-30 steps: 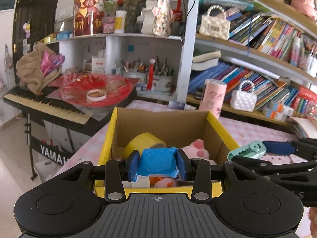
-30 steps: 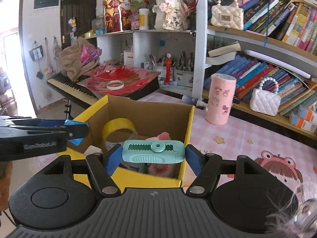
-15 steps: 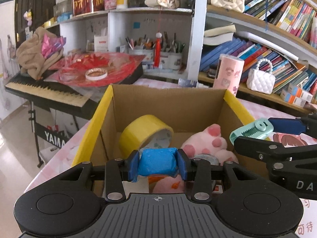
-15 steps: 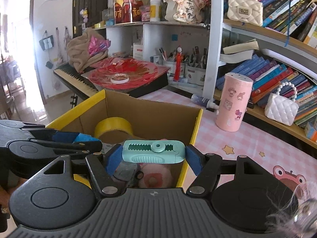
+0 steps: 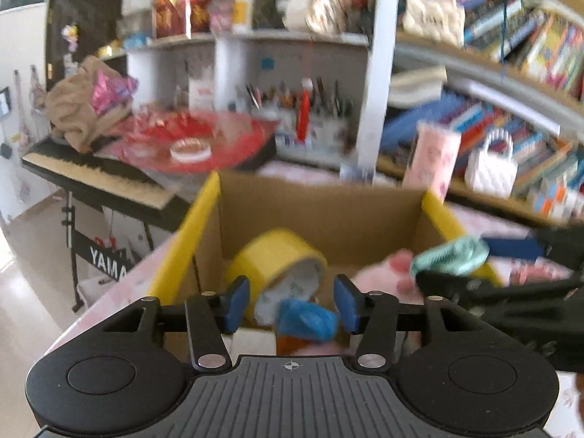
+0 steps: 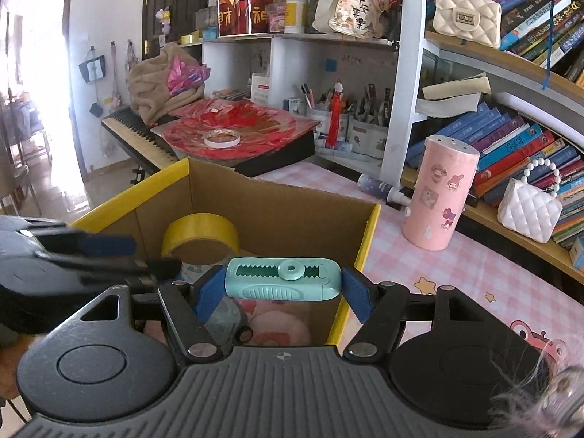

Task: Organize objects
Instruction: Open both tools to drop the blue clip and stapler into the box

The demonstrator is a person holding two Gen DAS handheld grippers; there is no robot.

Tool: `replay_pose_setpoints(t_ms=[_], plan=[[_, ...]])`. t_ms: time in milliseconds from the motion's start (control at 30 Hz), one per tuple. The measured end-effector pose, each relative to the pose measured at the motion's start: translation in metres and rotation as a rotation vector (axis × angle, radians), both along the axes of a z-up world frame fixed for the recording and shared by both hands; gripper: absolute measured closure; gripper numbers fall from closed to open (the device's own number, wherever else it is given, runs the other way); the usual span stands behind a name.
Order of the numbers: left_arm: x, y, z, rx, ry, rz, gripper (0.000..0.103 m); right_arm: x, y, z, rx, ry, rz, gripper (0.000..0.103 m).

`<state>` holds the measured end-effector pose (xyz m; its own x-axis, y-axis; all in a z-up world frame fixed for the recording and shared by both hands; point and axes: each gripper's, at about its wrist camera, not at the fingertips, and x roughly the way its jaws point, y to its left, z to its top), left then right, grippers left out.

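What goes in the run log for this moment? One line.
left gripper: open, blue packet free over cardboard box | right gripper: shut on teal cutter, above box

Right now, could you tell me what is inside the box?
The box holds yellow tape, a pink plush and a blue packet. The grippers hide the rest.

Box (image 6: 255, 200) open on top, way in from above unblocked; floor crowded: tape roll (image 6: 200, 231) at back left, pink plush (image 5: 379, 281) right, blue packet (image 5: 306, 319) near front. Left gripper (image 6: 120, 255) over left rim, right gripper (image 6: 281, 292) with green eraser (image 6: 283, 279) over right side, close together. Pink canister (image 6: 440, 195) stands right of box, bare tablecloth (image 6: 456, 277) around it
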<state>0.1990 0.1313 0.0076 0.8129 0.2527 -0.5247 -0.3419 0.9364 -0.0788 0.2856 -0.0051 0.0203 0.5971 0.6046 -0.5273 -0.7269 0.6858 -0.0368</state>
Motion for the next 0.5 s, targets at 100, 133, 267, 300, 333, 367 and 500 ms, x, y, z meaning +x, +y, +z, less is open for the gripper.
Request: replay_pose_setpoints(t_ms=[100, 133, 267, 300, 333, 367, 500], plan=[[-0.01, 0.003, 0.01, 0.004, -0.045, 0.037, 0.05, 0.001, 0.002, 0.0, -0.005, 0.0, 0.005, 0.036], [-0.013, 0.004, 0.013, 0.006, -0.053, 0.049, 0.05, 0.002, 0.003, 0.0, -0.005, 0.005, 0.009, 0.036], [-0.026, 0.009, 0.019, -0.014, -0.074, 0.098, 0.048, -0.001, 0.013, -0.002, -0.011, 0.011, 0.039, 0.036], [-0.03, 0.011, 0.019, -0.016, -0.075, 0.105, 0.048, -0.002, 0.017, -0.003, -0.016, 0.011, 0.049, 0.036], [-0.033, 0.011, 0.02, -0.017, -0.075, 0.111, 0.048, -0.003, 0.021, -0.004, -0.024, 0.014, 0.061, 0.036], [-0.037, 0.011, 0.019, -0.019, -0.075, 0.115, 0.048, -0.004, 0.025, -0.005, -0.031, 0.019, 0.074, 0.036], [-0.051, 0.011, 0.021, -0.02, -0.075, 0.13, 0.048, -0.006, 0.04, -0.012, -0.056, 0.05, 0.101, 0.036]])
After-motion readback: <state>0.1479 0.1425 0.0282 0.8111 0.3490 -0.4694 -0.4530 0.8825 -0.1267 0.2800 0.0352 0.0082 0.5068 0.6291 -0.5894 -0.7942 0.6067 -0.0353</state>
